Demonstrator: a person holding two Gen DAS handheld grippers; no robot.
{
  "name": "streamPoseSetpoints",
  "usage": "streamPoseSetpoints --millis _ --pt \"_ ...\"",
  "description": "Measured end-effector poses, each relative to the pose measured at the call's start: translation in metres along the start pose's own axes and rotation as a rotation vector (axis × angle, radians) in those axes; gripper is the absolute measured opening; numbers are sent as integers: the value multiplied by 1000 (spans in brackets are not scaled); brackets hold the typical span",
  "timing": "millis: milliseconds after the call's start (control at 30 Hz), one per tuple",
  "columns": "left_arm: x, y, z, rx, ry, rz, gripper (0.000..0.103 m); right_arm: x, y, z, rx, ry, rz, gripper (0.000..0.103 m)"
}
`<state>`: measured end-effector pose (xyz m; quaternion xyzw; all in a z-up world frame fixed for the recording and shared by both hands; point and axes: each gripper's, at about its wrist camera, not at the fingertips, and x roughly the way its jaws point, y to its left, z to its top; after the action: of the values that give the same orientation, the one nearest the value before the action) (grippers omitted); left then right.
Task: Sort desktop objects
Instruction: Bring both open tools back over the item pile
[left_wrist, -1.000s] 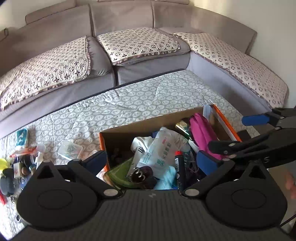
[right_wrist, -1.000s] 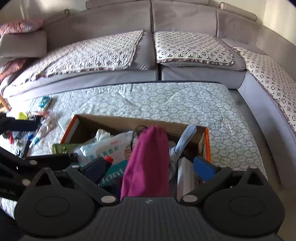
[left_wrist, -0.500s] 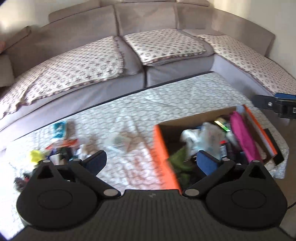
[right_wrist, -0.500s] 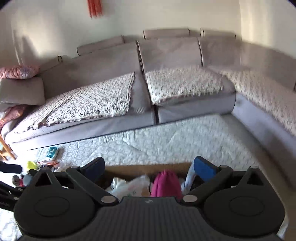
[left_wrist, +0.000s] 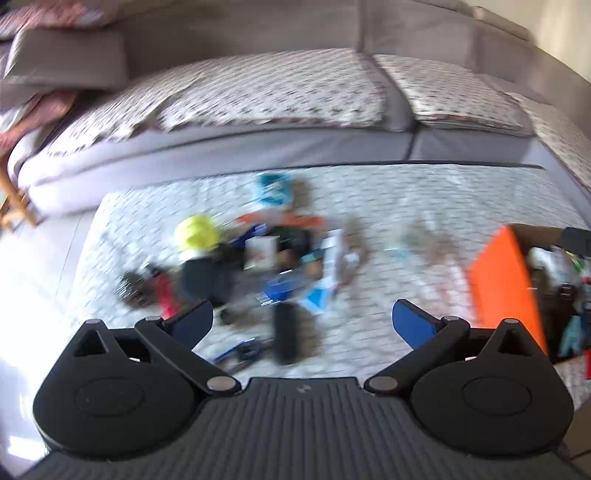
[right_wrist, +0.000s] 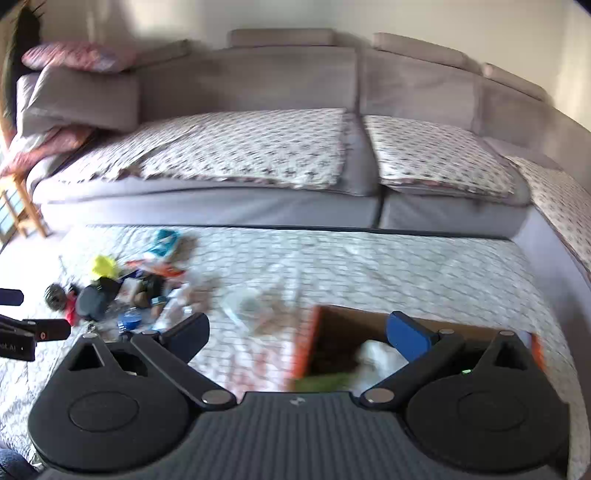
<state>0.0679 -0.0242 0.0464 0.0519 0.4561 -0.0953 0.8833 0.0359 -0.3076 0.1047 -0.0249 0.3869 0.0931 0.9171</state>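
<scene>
One container here: a cardboard box (left_wrist: 506, 280) with orange sides, sitting on the quilted surface (left_wrist: 406, 199) toward the right. It's stuffed. In the right wrist view I can make out something white (right_wrist: 376, 350) and something green (right_wrist: 325, 382) near the box's (right_wrist: 351, 328) left end, and the left wrist view shows a jumble of white, teal and dark bits inside, but it's all too smeared to name or count.

The rest of the stuff to sort is one loose pile (left_wrist: 255, 266) on the left part of the surface, well apart from the box. What I can pick out: one yellow-green thing (left_wrist: 197, 232), one teal packet (left_wrist: 273, 188) on the sofa side, one white box (left_wrist: 260, 253) in the middle, one black bar-shaped thing (left_wrist: 286, 332) closest to the camera, plus some blue and orange scraps. Blurry, so no full count.

Left gripper (left_wrist: 301, 323) is spread wide with nothing in it, hanging over the near edge of the pile. Right gripper (right_wrist: 297, 330) is likewise wide apart and empty, over the box's left end. One grey sofa (right_wrist: 295, 110) behind it all.
</scene>
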Motion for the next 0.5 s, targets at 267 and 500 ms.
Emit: streamPoseSetpoints --millis 267,500 --pt "24 61 -6 -91 62 42 103 78 38 14 -50 123 -9 103" --pt "32 118 -4 -150 64 83 103 135 49 13 -62 205 -35 103"
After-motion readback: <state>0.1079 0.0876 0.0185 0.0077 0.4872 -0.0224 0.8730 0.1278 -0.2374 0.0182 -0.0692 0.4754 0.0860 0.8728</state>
